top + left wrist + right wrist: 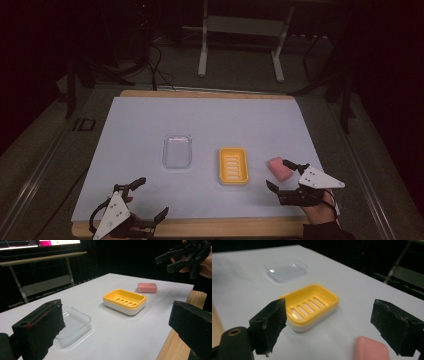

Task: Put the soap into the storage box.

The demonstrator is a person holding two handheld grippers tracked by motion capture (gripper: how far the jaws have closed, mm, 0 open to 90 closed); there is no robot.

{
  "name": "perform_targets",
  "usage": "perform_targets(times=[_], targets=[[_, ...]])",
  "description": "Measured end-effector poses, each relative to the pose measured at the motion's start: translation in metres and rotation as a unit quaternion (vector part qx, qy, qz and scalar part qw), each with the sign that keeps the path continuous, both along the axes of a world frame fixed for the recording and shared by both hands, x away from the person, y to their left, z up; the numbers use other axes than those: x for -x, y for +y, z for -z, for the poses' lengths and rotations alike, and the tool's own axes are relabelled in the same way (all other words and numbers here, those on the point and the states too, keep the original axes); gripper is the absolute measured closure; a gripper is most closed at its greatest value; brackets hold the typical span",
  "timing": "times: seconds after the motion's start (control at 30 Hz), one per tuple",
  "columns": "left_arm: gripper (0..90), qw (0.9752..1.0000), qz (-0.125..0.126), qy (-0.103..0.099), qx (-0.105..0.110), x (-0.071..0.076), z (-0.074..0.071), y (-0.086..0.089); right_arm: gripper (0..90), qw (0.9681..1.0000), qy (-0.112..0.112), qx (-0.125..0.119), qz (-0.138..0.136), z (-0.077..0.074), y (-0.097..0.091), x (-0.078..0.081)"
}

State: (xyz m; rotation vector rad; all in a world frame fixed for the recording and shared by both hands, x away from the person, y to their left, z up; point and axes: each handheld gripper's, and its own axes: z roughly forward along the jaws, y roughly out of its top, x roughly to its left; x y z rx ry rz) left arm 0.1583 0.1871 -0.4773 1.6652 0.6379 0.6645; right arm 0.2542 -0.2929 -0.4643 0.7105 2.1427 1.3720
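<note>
With its jaws spread wide and nothing between them, the right gripper (281, 176) hangs just beside the pink soap bar (279, 169), which lies on the white table (140, 130) right of the yellow soap dish (233, 166). An off-centre pinch could squirt that slick bar sideways or bump the dish. The left gripper (149, 199) waits open near the table's front edge.

On the table (140, 125) three things lie in a row — the clear lid (177, 151) at the left, the soap dish (233, 166) in the middle, the soap bar (279, 169) at the right. The right tongs (278, 175) hover just beside the soap bar — the left tongs (152, 199) by the near edge.
</note>
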Motion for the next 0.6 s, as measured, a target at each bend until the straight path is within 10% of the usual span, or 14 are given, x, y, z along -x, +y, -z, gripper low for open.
perform_targets(times=[0.4, 0.6], targets=[[0.3, 0.9998, -0.007, 0.005, -0.018, 0.0, 0.001, -0.002, 13.5, 0.9935, 0.07, 0.041, 0.081, 0.003, -0.004, -0.015], [0.3, 0.9998, -0.009, 0.005, -0.014, -0.001, 0.001, -0.002, 13.5, 0.9828, 0.129, 0.052, 0.121, -0.001, -0.016, -0.023]])
